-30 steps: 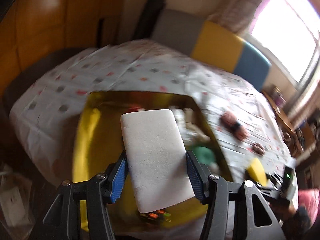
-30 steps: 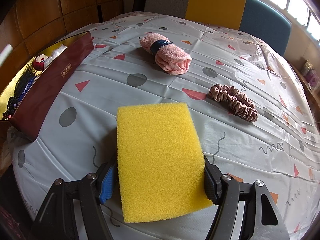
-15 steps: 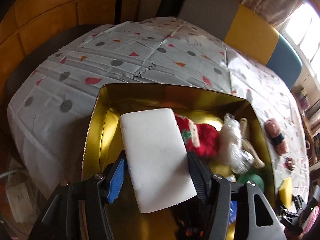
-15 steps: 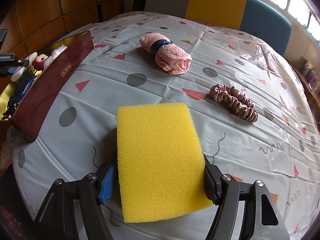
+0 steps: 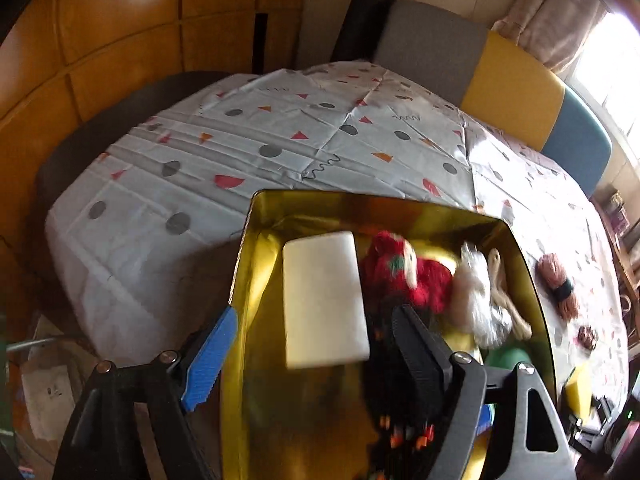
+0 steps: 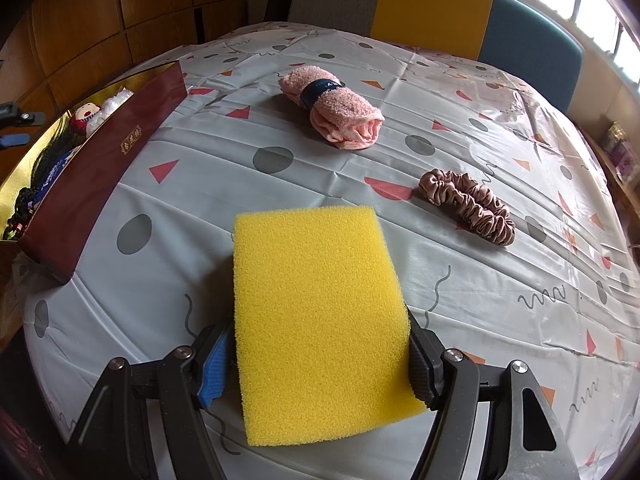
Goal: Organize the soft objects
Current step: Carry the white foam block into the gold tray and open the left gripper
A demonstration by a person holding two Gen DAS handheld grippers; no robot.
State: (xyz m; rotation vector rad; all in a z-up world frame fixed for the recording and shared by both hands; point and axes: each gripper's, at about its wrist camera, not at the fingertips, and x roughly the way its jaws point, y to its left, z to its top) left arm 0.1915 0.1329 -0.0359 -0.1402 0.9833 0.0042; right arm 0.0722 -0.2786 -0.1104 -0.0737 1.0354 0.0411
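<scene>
Jaws on the left gripper (image 5: 308,356) are spread wide, nothing between them. White sponge (image 5: 325,298) lies free in the gold-lined box (image 5: 256,272), at its left end, just beside the red plush toy (image 5: 404,276); whether they touch, can't tell.

Right gripper (image 6: 316,356) has its jaws pinching the yellow sponge (image 6: 320,320) across the short sides, near the rear end, so most of the block sticks out forward over the desk (image 6: 500,300). Can't tell if it rests on the cloth or hangs just above it.

Handling guess:
- Open-cell foam, very light, soft, grippy texture. No slip risk, no break risk.
- It will squash under squeeze, so a light pinch is enough. No visible bulge at the pads now.
- Rear grip is fine: the free end shows no droop. A mid-length grip would be steadier if it flops during the swing.

Not yet boxed: pink rolled towel (image 6: 332,110) with its dark band, and the scrunchie (image 6: 468,202), well apart on the desk. Towel: grab across the roll at the band so it stays wound. Scrunchie: limp and slick-looking fabric, pinch through the bunched ring.

Box sits at the left of the desk, dark red outer wall (image 6: 104,176) facing the yellow sponge. Free floor near the white sponge looks like the best drop spot.
</scene>
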